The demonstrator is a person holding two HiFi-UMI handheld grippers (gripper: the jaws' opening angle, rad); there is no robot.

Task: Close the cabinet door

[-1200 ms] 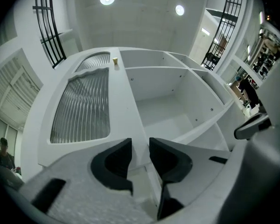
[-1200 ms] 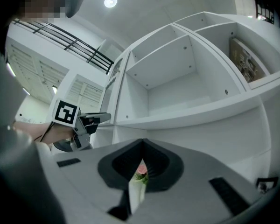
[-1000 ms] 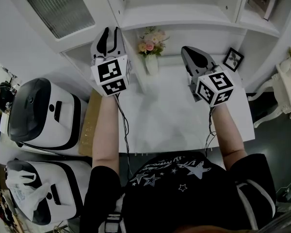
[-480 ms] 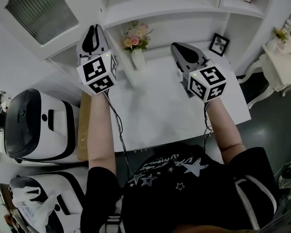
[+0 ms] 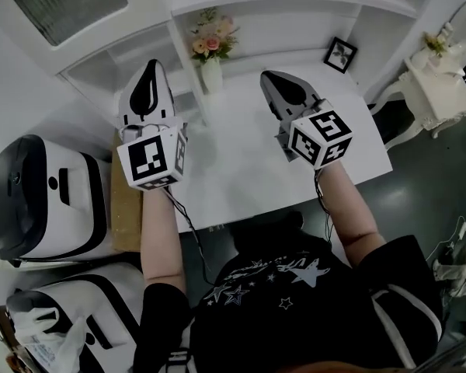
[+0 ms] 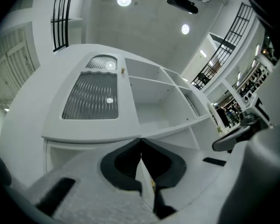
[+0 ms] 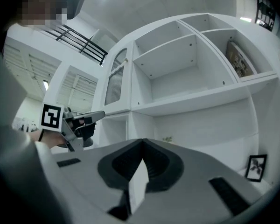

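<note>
Beneath me a plain white surface (image 5: pixel 241 181) runs up to a wall of white open shelving (image 5: pixel 295 2). At its far edge a white vase of pink and cream flowers (image 5: pixel 210 49) and a small black-framed picture (image 5: pixel 339 54) stand well apart. The dark grey floor (image 5: pixel 419 185) lies to my right, with a white side table on curved legs (image 5: pixel 427 92). On my left sit two rounded white machines with black tops (image 5: pixel 31 200), and a brown cardboard slab (image 5: pixel 126 208) lies between the farther one and the surface. Overhead, round recessed lamps (image 6: pixel 123 0) glow in a pale grey ceiling (image 6: pixel 149 22), and black railings (image 6: pixel 60 17) line an upper level.
</note>
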